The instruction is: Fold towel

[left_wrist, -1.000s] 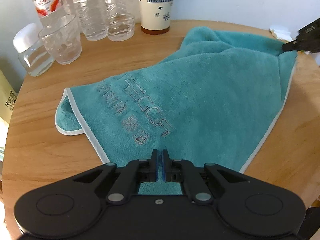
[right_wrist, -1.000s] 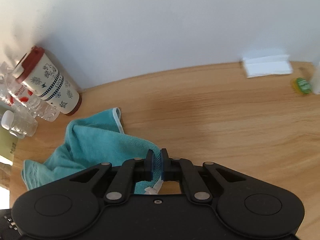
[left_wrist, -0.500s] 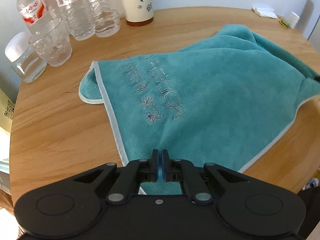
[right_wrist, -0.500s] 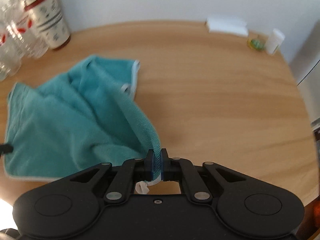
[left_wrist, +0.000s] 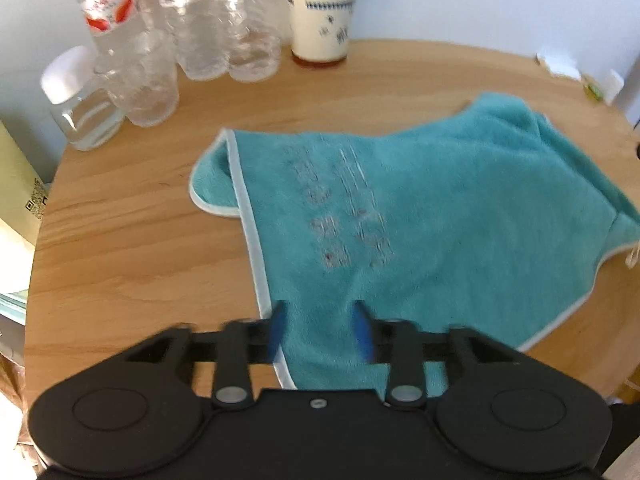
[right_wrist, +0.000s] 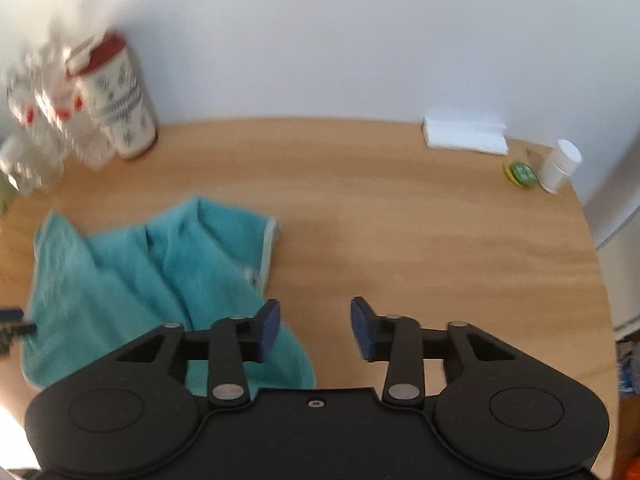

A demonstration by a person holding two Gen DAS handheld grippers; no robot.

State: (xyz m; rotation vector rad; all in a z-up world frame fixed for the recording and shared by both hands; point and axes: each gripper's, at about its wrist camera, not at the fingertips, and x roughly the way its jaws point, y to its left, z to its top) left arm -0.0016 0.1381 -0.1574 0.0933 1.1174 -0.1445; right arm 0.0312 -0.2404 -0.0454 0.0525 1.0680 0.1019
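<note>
A: Where do we see the towel (left_wrist: 432, 220)?

B: We see it lying on the round wooden table (left_wrist: 120, 240), teal with a pale edging, one corner folded under on its left side, rumpled on the right.

A: And our grippers?

B: Our left gripper (left_wrist: 320, 330) hangs over the towel's near edge, jaws spread, holding nothing. Our right gripper (right_wrist: 314, 330) is spread too and empty, with bare wood between its fingers and its left finger over the cloth.

A: Behind?

B: Water bottles (left_wrist: 200, 32) and a patterned cup (left_wrist: 322, 12) by the wall.
</note>
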